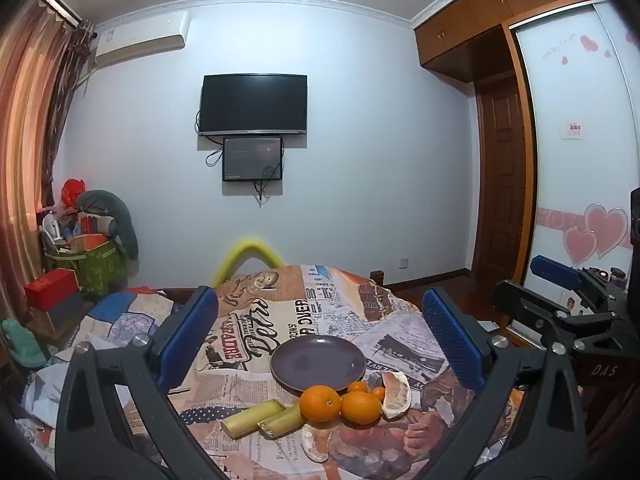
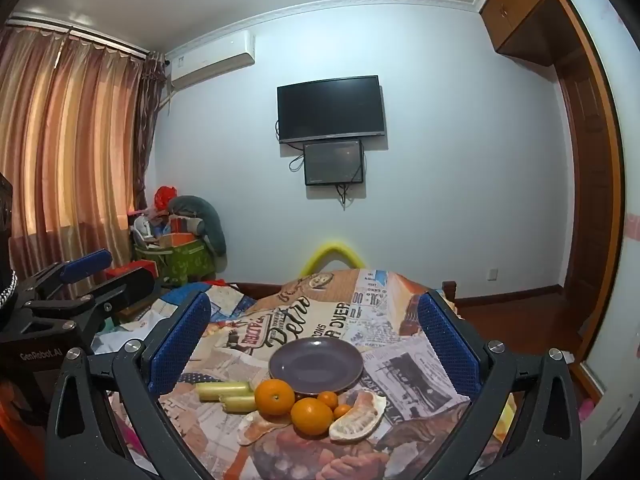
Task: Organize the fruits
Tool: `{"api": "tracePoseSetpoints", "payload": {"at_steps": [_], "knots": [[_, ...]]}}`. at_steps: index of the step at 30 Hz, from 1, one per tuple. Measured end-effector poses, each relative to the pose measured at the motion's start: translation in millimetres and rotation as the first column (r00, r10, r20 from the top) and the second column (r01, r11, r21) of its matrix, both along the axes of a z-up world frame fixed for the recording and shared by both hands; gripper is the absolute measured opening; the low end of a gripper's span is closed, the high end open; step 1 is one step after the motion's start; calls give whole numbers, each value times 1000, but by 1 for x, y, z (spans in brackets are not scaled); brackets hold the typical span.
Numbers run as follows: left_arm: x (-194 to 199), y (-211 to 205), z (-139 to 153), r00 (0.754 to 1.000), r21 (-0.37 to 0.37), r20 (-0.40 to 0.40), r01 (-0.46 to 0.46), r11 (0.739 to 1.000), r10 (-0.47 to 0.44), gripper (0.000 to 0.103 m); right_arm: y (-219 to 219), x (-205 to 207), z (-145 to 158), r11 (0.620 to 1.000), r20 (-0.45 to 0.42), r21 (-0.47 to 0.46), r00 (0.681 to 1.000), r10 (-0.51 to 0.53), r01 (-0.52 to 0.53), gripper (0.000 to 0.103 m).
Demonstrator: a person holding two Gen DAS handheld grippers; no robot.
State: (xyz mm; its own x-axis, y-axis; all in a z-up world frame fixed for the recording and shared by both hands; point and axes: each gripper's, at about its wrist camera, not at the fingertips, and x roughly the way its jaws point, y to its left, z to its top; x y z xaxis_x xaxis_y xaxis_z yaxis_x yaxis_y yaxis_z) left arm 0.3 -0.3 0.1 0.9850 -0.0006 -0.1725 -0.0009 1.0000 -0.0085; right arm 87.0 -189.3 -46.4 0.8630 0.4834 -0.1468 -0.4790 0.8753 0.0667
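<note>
An empty purple plate (image 1: 318, 362) (image 2: 316, 365) sits on a table under a newspaper-print cloth (image 1: 280, 316) (image 2: 404, 364). In front of it lie two oranges (image 1: 319, 403) (image 2: 274, 397), two small tangerines (image 1: 357, 387) (image 2: 328, 399), a pomelo wedge (image 1: 395, 394) (image 2: 358, 420), a second pomelo piece (image 1: 314, 446) (image 2: 260, 426) and two sugarcane pieces (image 1: 252, 418) (image 2: 222, 390). My left gripper (image 1: 320, 340) is open and empty, above and short of the fruit. My right gripper (image 2: 314, 340) is open and empty too; it also shows at the right of the left wrist view (image 1: 560, 284).
The left gripper shows at the left edge of the right wrist view (image 2: 80, 280). A yellow chair back (image 1: 252, 254) (image 2: 336, 258) stands behind the table. A cluttered bed and bags (image 1: 92, 256) lie to the left. A wardrobe (image 1: 580, 160) is at the right.
</note>
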Motion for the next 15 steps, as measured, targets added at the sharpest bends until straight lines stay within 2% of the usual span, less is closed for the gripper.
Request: {"api": "tracePoseSetpoints", "payload": {"at_steps": [10,15], "knots": [[4,12,7,1000,-19,0,13,1000,-13,103,-1,1,0,1000,-5,-3,1000,-8,8,103],[0,1,2,1000,-3,14,12,1000,-12,103,-1,0,-1,1000,0,-4,1000,-13,13,103]]}}
